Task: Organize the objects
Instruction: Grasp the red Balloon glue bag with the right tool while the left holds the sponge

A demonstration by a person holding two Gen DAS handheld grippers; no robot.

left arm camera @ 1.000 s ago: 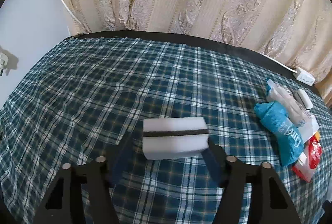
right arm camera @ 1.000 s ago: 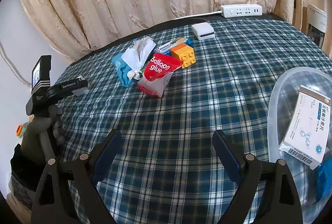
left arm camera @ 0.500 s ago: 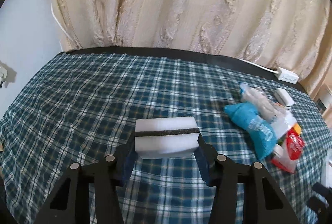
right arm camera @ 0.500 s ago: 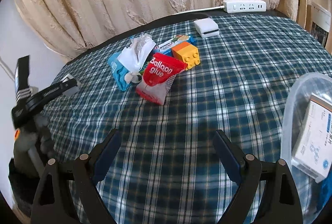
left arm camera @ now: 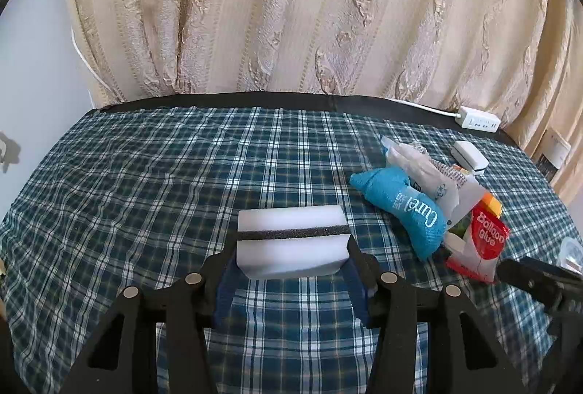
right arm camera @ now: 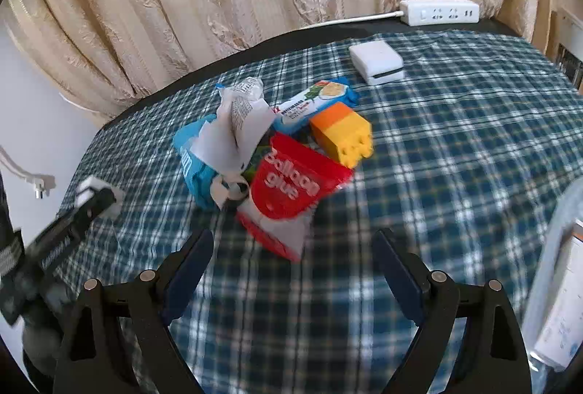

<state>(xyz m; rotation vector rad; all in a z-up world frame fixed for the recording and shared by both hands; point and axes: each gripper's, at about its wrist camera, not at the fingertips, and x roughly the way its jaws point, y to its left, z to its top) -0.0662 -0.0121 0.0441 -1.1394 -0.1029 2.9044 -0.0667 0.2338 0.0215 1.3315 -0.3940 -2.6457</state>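
Now the spread, empty right tongs [right arm camera: 293, 248] are facing the Balloon glue packet [right arm camera: 291, 190] lying just ahead, while the left tongs [left arm camera: 291, 257] are pinching the white sponge [left arm camera: 291, 241] by its 2 ends.

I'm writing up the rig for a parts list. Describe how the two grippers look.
Both match: the left gripper and right gripper have matte black angular fingers with cut-out slots, silver round screw heads, and dark blue pads inside the tips. No cables or sleeves show.

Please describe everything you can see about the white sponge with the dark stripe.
The sponge is a rectangular block of white foam with one thin dark layer through its middle. It looks soft and clean. The left gripper is shut on it, pads pressing both short ends, holding it level above the checked tablecloth. Nothing else touches it.
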